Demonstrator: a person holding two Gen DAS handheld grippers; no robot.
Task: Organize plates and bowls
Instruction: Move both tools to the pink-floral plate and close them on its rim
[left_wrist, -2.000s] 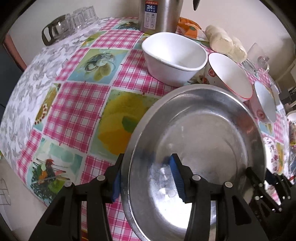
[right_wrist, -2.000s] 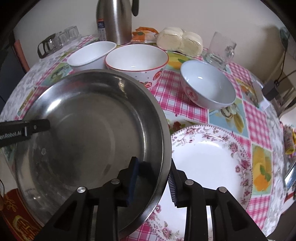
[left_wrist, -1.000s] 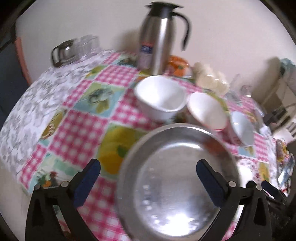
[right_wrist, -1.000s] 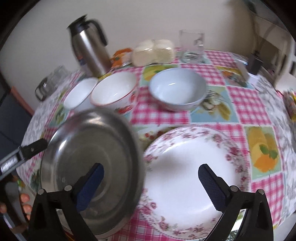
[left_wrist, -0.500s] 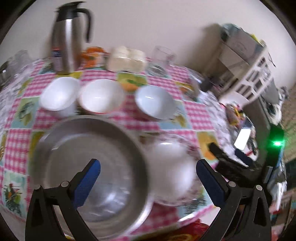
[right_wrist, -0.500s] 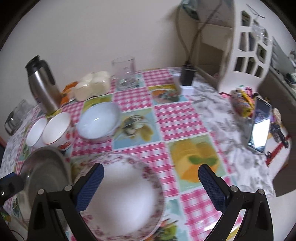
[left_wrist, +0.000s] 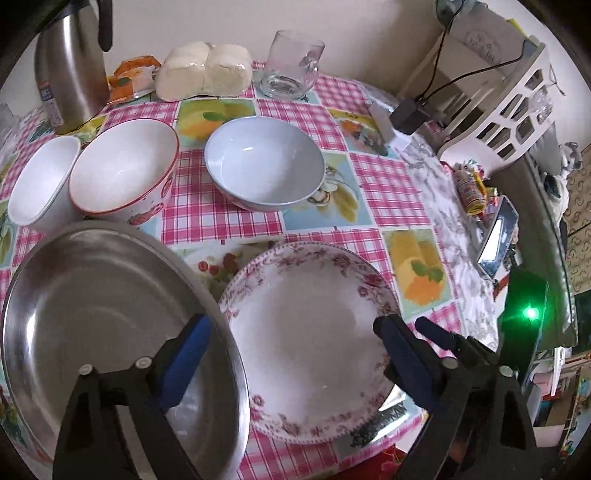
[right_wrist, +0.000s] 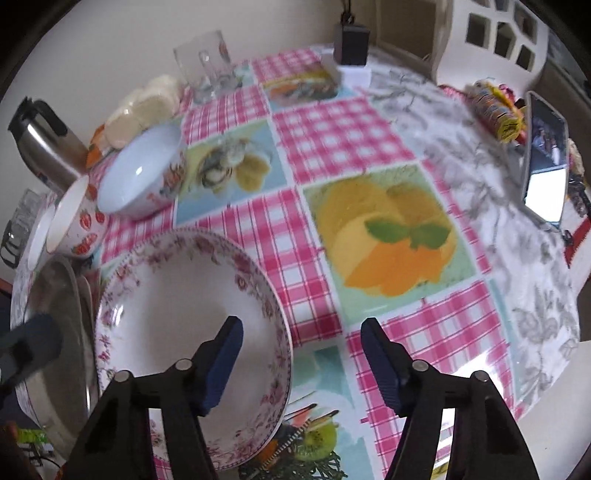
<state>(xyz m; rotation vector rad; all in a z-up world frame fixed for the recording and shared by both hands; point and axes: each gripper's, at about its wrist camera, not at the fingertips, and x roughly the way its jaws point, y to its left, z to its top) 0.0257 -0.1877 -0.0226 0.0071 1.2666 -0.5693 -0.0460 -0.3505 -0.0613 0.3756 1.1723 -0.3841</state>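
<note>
The floral plate (left_wrist: 310, 325) was seen lying flat on the bench (left_wrist: 384, 192), near its front edge, with the steel pan (left_wrist: 96, 317) just beside it on the left, the pan's rim overlapping the plate's left edge in the left wrist view. Three bowls (left_wrist: 266, 162) were lined up behind them.

The left tool (left_wrist: 291, 354) was held above the plate with its jaws closing: one finger was seen over the pan's inner wall and the other at the plate's right edge, so that the plate lay between them, not yet pressed. The right tool (right_wrist: 299, 354) was also closing. Its left finger was seen over the plate's well and its right finger over bare cloth, so that the plate's right rim passed between them. No pad was seen to be pressing on the rim, so both tools were judged to be still unclenched and empty.

The coming grasp was judged to turn on that rim: it lay between the right tool's fingers, slightly left of their middle, running away from the camera. The right hand was judged the better placed for it.
</note>
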